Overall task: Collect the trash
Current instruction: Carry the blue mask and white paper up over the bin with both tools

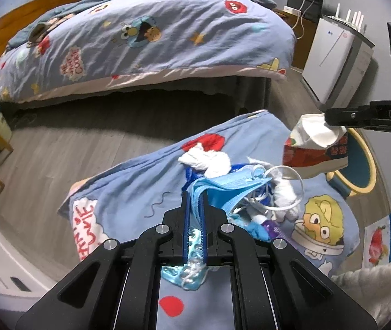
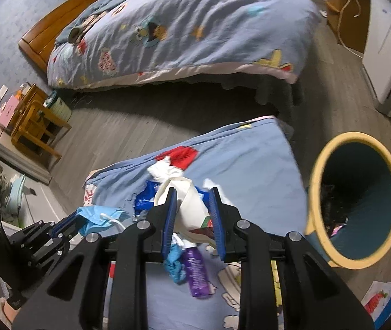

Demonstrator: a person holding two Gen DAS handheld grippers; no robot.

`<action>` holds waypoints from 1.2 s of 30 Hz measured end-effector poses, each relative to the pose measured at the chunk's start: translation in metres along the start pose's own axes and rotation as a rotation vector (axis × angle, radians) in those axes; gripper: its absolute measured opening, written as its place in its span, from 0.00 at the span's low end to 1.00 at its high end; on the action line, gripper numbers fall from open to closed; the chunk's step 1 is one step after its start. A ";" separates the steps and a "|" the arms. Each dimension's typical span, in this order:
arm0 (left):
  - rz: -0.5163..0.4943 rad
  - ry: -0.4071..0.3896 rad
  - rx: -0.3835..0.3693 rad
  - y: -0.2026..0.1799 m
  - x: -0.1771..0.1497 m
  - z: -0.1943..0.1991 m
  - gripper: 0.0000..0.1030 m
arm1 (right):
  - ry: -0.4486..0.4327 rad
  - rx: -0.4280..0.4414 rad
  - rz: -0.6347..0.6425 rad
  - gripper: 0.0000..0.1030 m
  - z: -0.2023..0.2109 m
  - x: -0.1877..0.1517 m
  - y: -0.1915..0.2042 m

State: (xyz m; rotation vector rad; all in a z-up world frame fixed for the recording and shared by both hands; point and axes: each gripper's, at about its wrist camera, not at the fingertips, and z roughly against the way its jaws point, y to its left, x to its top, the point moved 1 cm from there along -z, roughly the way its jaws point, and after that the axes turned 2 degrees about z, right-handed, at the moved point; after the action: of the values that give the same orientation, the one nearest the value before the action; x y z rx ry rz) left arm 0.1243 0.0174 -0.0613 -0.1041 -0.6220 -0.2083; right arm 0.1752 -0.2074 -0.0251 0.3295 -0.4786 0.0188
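Observation:
My left gripper [image 1: 195, 195] is shut on a blue face mask [image 1: 223, 189] above a pile of trash on a blue cartoon blanket [image 1: 129, 187]. It also shows at the left of the right wrist view [image 2: 66, 224] with the mask [image 2: 99, 217]. My right gripper [image 2: 192, 195] is shut on a crumpled white and red paper carton [image 2: 192, 206], lifted above the blanket; the left wrist view shows it [image 1: 330, 122] holding the carton [image 1: 316, 148]. White tissue [image 1: 206, 159], a purple bottle [image 2: 197, 272] and a blue wrapper [image 2: 147, 195] lie in the pile.
A teal bin with a yellow rim [image 2: 357, 200] stands on the grey floor to the right of the blanket. A bed [image 1: 146, 41] lies beyond. A white appliance [image 1: 335, 60] is at the right, a wooden chair [image 2: 36, 126] at the left.

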 end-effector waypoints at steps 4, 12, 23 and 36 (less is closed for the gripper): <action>0.000 0.004 -0.019 -0.012 0.003 -0.003 0.07 | -0.027 -0.014 -0.045 0.23 0.014 -0.001 -0.024; -0.026 0.008 -0.041 -0.049 0.016 -0.014 0.07 | -0.051 -0.044 -0.103 0.23 0.033 -0.003 -0.076; -0.077 -0.021 -0.082 -0.108 0.035 -0.025 0.07 | -0.072 -0.074 -0.171 0.23 0.045 -0.002 -0.134; -0.155 -0.010 -0.143 -0.177 0.042 -0.049 0.07 | -0.075 -0.133 -0.279 0.23 0.053 -0.012 -0.209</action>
State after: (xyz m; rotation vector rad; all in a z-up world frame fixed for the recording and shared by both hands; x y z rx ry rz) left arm 0.1459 -0.1698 -0.0704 -0.1956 -0.6254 -0.4025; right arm 0.1601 -0.4210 -0.0505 0.2646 -0.5026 -0.2962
